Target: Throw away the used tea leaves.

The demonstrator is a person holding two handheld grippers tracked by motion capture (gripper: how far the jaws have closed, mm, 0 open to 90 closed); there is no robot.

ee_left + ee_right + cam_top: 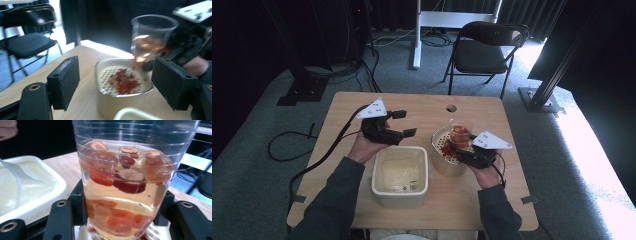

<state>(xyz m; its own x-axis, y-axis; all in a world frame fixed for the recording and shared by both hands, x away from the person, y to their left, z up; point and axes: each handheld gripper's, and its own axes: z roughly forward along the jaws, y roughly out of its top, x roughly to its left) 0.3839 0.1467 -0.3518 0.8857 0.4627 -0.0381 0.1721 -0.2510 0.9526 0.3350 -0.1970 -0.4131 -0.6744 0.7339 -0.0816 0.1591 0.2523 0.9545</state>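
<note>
The right gripper clamps a clear cup of liquid and red fruit above the strainer bowl. It should tip slowly, staying over the mesh. Farther left, the left gripper hovers wide open, holding nothing, above the surface.

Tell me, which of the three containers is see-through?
The plastic cup held in the right gripper. You can see liquid and red fruit pieces through its wall. The white square tub and the metal-rimmed strainer bowl are not see-through.
</note>
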